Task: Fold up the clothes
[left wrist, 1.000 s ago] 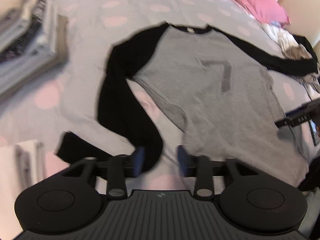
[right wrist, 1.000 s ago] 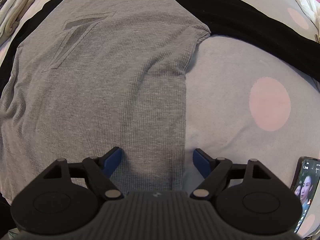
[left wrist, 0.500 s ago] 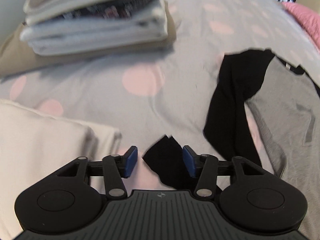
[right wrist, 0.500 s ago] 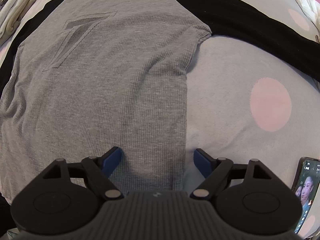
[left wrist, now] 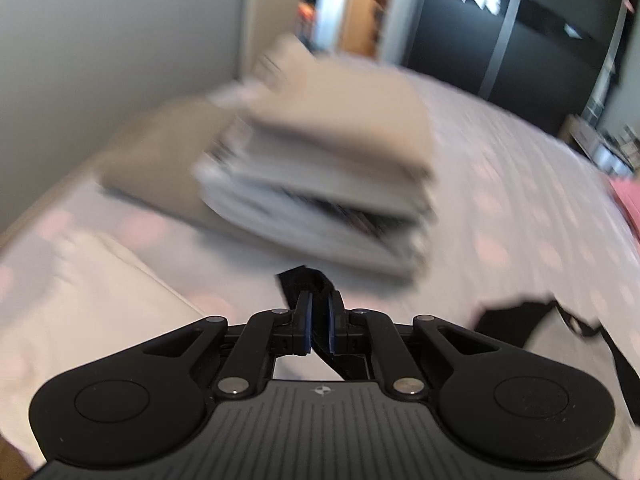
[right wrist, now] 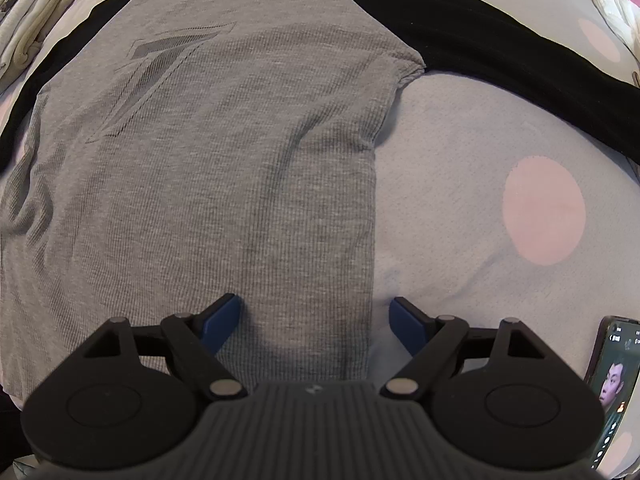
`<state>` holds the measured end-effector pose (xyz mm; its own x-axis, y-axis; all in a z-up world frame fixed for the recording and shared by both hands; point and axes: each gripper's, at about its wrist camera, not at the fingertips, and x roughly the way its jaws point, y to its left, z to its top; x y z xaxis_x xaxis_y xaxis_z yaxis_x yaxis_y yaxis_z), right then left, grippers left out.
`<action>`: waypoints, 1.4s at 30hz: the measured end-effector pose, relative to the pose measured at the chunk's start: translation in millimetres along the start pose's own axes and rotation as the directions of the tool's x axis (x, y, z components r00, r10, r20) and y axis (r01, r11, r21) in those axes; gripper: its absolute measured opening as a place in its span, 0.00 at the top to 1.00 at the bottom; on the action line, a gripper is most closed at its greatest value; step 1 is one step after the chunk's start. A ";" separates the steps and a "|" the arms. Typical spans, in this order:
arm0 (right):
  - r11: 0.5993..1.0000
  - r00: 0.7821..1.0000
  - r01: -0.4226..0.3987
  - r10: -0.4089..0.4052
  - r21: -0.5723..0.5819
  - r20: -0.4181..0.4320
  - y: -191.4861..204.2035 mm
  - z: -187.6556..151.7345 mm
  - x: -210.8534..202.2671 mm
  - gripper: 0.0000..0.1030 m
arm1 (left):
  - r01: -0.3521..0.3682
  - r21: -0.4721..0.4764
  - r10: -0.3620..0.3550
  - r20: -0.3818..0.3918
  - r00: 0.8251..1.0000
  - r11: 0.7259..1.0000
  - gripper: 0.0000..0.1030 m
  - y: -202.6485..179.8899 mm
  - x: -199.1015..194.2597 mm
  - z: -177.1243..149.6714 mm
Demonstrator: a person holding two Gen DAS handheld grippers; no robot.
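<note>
The gray raglan shirt [right wrist: 208,168] lies flat on the dotted bedsheet [right wrist: 460,216]. Your left gripper [left wrist: 319,326] pinches the black sleeve cuff [left wrist: 306,280]. The right gripper [right wrist: 314,320] stands wide over the shirt's hem edge. The knit looks soft and light; take cuffs and hem corners.

A bed [left wrist: 500,184] with a pale grey cover dotted in pink fills the ground ahead of the left jaws. Beyond it, up and to the left, stands a plain light wall [left wrist: 120,40]. Straight ahead is a wooden doorway [left wrist: 360,4], and to the right of it a dark wardrobe front [left wrist: 520,40]. Daylight is soft and even.
</note>
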<state>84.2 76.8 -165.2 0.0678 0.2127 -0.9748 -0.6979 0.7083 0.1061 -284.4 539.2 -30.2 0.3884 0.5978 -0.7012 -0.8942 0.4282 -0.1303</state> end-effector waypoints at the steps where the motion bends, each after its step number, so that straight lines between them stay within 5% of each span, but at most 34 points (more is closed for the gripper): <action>1: 1.000 1.000 0.000 0.000 0.000 0.000 -0.2 -0.1 -0.1 0.17 | -0.026 -0.036 0.027 0.027 0.999 0.999 0.95 10.1 -3.4 5.6; 7: 1.000 1.000 0.000 0.000 0.000 -0.001 -1.4 -0.8 -0.6 0.17 | -0.119 -0.205 0.135 0.062 0.989 0.971 0.95 70.7 -2.8 18.7; 19: 1.000 1.000 0.000 0.000 -0.001 -0.001 -3.8 -3.0 -2.8 0.15 | -0.139 -0.273 0.127 -0.063 0.990 0.952 0.95 95.9 7.4 14.5; 25: 1.000 1.000 -0.001 0.001 0.000 -0.002 -5.2 -4.0 -3.7 0.15 | -0.123 -0.259 0.106 -0.078 0.991 0.958 0.94 91.3 -20.6 10.5; 32: 1.000 1.000 0.003 -0.003 -0.004 0.001 -5.3 -5.8 -5.2 0.13 | -0.181 -0.291 0.139 -0.161 0.977 0.940 0.92 114.4 38.8 1.8; 36: 1.000 1.000 0.002 -0.002 -0.005 0.002 -6.1 -7.4 -6.6 0.13 | -0.218 -0.221 0.199 -0.104 0.974 0.951 0.78 110.8 36.1 -1.3; 42: 1.000 1.000 0.007 -0.007 -0.013 0.001 -5.9 -8.9 -8.0 0.13 | -0.209 -0.123 0.185 -0.186 0.965 0.970 0.75 110.1 28.4 -9.2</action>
<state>81.4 65.0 -159.7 0.0734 0.2090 -0.9752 -0.7064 0.7011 0.0972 -373.9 597.0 -70.9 0.1684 0.5300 -0.8311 -0.9761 0.2069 -0.0659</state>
